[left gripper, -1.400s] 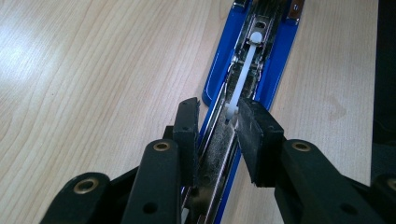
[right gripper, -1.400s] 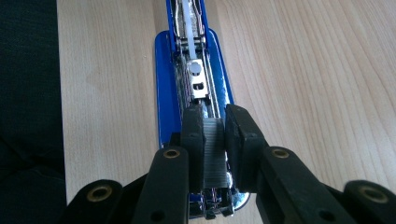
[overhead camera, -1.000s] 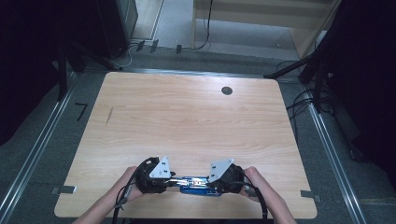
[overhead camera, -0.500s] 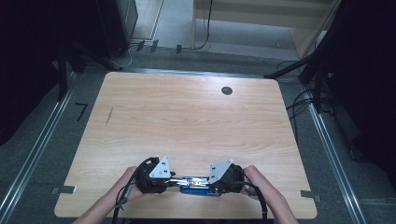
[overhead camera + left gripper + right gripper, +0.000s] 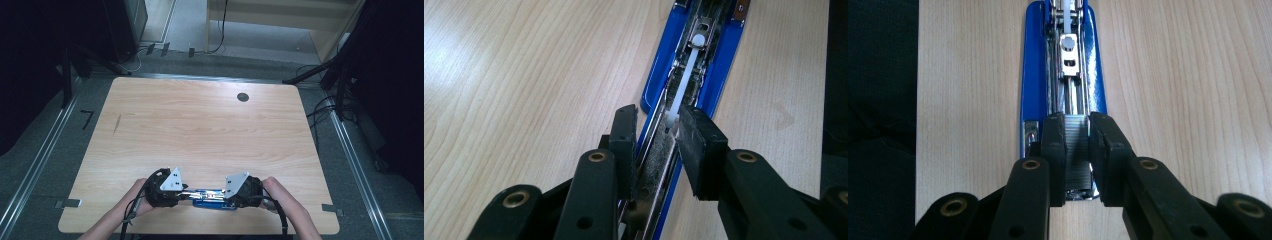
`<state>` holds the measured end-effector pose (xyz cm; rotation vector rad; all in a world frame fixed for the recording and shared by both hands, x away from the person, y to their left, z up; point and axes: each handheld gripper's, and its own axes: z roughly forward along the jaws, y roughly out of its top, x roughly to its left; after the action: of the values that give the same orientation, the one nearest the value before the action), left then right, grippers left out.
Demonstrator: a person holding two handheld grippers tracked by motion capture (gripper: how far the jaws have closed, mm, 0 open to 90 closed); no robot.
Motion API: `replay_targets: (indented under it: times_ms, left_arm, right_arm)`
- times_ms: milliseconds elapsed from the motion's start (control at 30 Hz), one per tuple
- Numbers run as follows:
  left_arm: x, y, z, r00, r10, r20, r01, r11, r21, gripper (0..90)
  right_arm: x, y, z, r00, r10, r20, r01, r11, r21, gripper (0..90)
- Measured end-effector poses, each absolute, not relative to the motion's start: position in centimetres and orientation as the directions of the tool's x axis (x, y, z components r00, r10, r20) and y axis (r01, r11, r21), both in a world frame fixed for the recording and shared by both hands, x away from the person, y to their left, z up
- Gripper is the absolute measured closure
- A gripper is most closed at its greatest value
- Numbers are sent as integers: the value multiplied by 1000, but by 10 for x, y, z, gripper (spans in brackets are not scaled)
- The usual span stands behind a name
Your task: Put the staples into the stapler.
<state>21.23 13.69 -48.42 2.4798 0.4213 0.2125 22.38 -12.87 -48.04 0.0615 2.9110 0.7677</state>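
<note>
A blue stapler [image 5: 215, 196] lies opened flat near the table's front edge, between my two grippers. In the left gripper view its blue base [image 5: 719, 65] runs away from me, with a white plastic pusher rod [image 5: 686, 65] in the metal channel. My left gripper [image 5: 656, 135] is shut on that metal channel. In the right gripper view the blue base [image 5: 1033, 75] points straight ahead. My right gripper [image 5: 1078, 135] is shut on a grey ribbed block, apparently a strip of staples [image 5: 1078, 150], at the stapler's near end. From above, the left gripper [image 5: 189, 192] and right gripper [image 5: 222, 194] face each other, each held by a hand.
The wooden table [image 5: 200, 130] has a round black hole [image 5: 243, 97] at the back right and a short dark mark [image 5: 116, 124] at the left. Its front edge lies just behind the hands. Dark floor, metal rails and cables surround the table.
</note>
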Motion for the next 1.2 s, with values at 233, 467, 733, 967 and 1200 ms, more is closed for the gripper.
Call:
replay_targets:
  times_ms: [233,467,733,967,1200]
  left_arm:
    - [212,137,-484,937,346,53,248,-765,594,700]
    - [212,137,-484,937,345,55,247,-766,594,700]
    - [212,137,-484,937,344,55,246,-766,593,700]
    - [212,137,-484,938,343,58,244,-768,592,697]
    - [212,137,-484,938,343,59,243,-768,592,693]
  right_arm:
    - [225,-131,-480,-991,72,-112,7,869,495,770]
    - [228,-135,-478,-988,121,-96,55,855,516,715]
    - [233,-138,-473,-971,226,-76,147,817,558,657]
    - [234,-125,-477,-947,316,-60,236,810,537,570]
    - [235,-116,-480,-925,377,-56,292,796,530,534]
